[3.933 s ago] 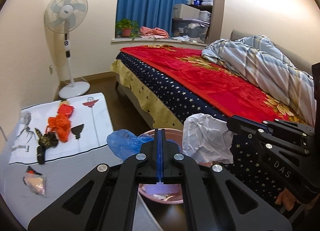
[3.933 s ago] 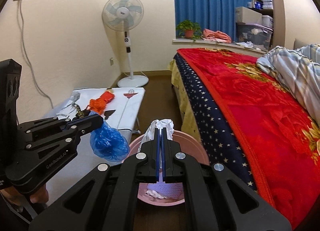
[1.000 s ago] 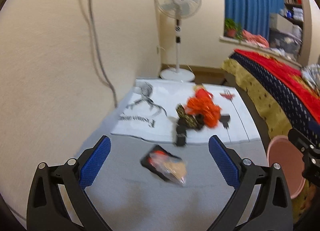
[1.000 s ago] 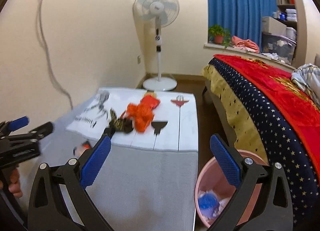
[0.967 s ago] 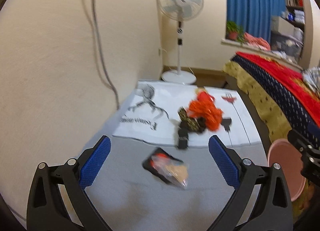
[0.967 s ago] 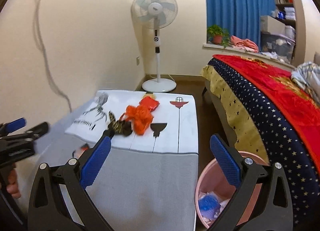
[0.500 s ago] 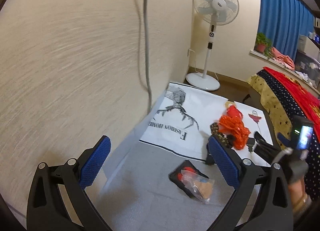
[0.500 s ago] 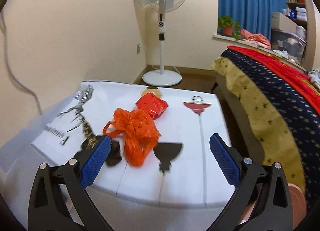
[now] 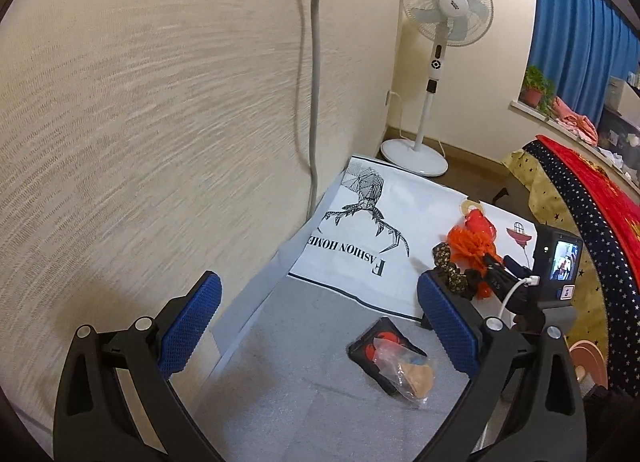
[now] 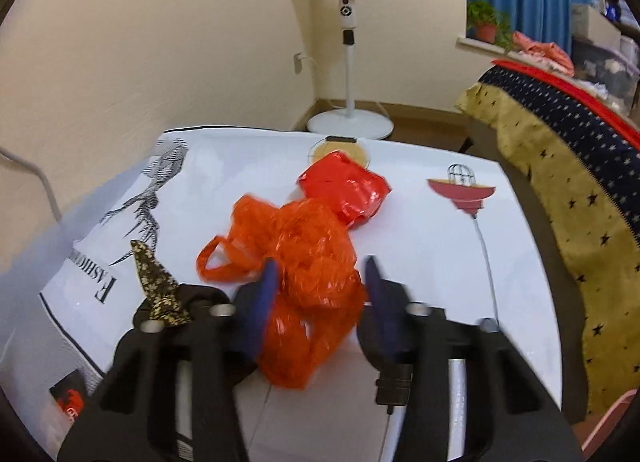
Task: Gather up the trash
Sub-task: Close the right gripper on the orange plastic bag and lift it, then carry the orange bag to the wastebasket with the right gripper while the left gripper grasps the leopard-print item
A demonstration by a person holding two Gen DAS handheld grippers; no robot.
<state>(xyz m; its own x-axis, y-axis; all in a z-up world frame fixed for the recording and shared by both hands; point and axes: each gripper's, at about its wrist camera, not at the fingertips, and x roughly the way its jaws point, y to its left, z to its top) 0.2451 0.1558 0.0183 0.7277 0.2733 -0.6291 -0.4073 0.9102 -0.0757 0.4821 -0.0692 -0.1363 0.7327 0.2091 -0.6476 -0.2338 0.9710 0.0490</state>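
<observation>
The right tongs (image 10: 318, 282), just closing around the orange bag (image 10: 296, 262) beside the red wrapper (image 10: 344, 188), should pinch its bunched middle; left tongs (image 9: 316, 322) stand apart.

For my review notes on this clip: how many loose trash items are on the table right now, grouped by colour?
Orange: 1, the crumpled plastic bag between the right claw fingers
Red: 1, the shiny foil wrapper
Black and gold: 1, the patterned wrapper
Black and red with a clear part: 1, the packet ahead of the open left claw
Total: 4
</observation>
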